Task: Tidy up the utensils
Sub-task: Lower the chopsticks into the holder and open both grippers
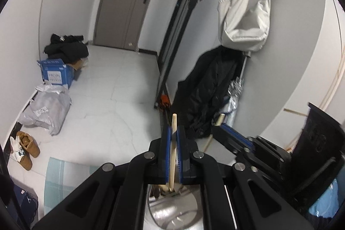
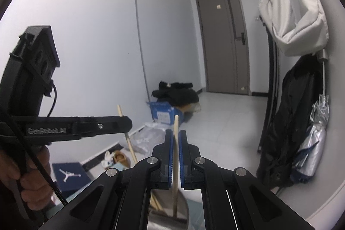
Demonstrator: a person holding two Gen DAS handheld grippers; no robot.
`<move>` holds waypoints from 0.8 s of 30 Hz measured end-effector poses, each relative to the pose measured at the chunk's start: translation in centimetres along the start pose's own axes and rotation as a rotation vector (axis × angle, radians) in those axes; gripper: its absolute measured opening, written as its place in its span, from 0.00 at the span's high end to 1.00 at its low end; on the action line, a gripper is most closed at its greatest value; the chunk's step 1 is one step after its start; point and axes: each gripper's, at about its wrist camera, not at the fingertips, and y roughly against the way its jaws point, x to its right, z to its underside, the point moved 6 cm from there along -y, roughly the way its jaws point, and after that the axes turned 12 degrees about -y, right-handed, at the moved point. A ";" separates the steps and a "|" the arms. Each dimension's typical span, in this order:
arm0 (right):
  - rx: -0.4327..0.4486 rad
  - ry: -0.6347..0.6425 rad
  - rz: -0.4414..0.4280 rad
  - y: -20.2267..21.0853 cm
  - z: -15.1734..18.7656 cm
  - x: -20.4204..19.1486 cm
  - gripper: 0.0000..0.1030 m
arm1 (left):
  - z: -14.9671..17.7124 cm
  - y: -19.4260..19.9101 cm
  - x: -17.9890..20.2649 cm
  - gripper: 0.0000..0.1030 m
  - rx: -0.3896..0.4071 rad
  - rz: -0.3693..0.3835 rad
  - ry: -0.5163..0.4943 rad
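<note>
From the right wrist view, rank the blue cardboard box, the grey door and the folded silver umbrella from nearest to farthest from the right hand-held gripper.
Measured from the right hand-held gripper:
1. Folded silver umbrella, against the right wall, beside the hanging black coat.
2. Blue cardboard box, on the floor by the left wall, under a heap of black clothes.
3. Grey door, at the far end of the hallway.

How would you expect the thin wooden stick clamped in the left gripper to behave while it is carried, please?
The wooden stick looks straight and unbent, so probably stiff. It is very thin, so likely light. The left gripper pinches only a short stretch of a smooth round shaft, so it might pivot or slip.
</note>
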 end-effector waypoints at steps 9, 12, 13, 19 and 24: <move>-0.120 -0.128 0.012 0.0 3.3 0.1 0.92 | 1.6 0.1 -1.2 0.82 -0.139 -0.010 0.043; -0.111 -0.167 0.031 1.3 3.8 0.0 0.87 | 1.7 1.6 -1.7 0.54 -0.117 -0.043 0.070; -0.107 -0.184 0.042 1.6 3.8 -0.1 0.78 | 1.6 2.1 -2.0 0.50 -0.101 -0.055 0.086; -0.046 -0.221 0.074 4.7 3.3 -1.9 0.55 | 1.8 5.6 -2.8 0.20 -0.040 -0.177 0.104; -0.022 -0.194 0.062 6.7 2.9 -4.6 0.42 | 2.5 7.9 -2.9 0.08 -0.013 -0.252 0.090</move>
